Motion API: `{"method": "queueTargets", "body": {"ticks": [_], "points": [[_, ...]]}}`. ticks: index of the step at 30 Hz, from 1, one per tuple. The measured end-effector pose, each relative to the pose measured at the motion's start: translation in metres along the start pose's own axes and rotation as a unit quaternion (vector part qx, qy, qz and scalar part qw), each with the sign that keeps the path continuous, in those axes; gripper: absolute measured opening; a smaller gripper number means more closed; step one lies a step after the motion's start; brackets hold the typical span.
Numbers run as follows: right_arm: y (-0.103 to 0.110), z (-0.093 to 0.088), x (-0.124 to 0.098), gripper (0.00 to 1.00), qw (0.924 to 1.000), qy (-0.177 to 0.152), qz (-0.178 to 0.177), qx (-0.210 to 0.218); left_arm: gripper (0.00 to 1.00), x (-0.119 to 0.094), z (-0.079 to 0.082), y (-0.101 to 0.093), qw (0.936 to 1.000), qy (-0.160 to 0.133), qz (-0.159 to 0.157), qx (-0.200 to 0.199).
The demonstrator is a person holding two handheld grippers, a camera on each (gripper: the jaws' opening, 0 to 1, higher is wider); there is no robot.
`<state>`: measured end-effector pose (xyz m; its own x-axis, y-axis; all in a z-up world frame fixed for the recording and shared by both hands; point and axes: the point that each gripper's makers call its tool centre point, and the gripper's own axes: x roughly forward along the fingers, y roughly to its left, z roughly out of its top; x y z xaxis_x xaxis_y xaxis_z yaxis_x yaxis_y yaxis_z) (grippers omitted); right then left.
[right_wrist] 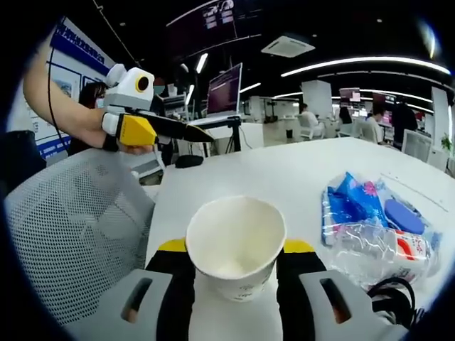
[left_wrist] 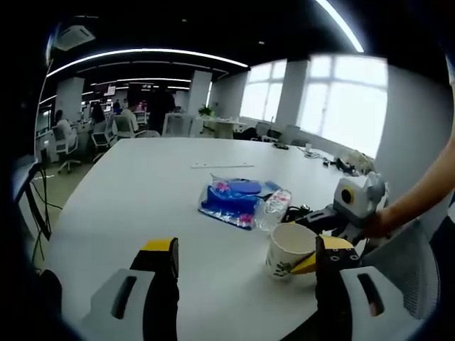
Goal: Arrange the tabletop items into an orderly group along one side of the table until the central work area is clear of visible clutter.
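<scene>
While right gripper (right_wrist: 235,273) pinches paper cup (right_wrist: 235,241) near table edge (right_wrist: 158,206).

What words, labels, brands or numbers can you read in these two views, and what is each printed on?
None can be read.
Cup: small print low on its side, too small to read.
Bottle: red and white label, blurred.
Blue packet: pink marks, no legible text.
Wall poster: blue heading and lines, too blurred.
Monitor: screen text too small.

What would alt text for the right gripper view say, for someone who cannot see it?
A white paper cup stands between the right gripper's two jaws on a white table. To its right lie a blue packet and a clear plastic bottle; at upper left a person's hand holds the left gripper above a mesh chair.
</scene>
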<state>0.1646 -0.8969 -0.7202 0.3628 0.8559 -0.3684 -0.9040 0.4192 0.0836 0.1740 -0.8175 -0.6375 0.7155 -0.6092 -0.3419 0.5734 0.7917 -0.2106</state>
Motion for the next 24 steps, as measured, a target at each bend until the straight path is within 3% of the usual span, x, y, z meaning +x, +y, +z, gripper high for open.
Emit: {"method": "queueTargets", "body": {"ticks": [4, 7, 16, 24], "points": [[0.0, -0.001, 0.0, 0.46, 0.9999, 0.0, -0.004, 0.011, 0.77, -0.002, 0.001, 0.001, 1.0, -0.001, 0.0, -0.002], [-0.003, 0.0, 0.0, 0.63, 0.9998, -0.001, -0.014, 0.016, 0.77, -0.004, 0.001, 0.004, 1.0, 0.0, 0.002, -0.005], [-0.006, 0.006, -0.007, 0.7, 0.9993, -0.006, -0.026, 0.027, 0.79, -0.002, 0.001, 0.006, 0.9999, -0.004, -0.001, -0.016], [-0.008, 0.014, -0.02, 0.7, 0.9987, -0.015, -0.039, 0.029, 0.83, 0.013, 0.013, 0.002, 0.9997, 0.0, -0.023, -0.004]]}}
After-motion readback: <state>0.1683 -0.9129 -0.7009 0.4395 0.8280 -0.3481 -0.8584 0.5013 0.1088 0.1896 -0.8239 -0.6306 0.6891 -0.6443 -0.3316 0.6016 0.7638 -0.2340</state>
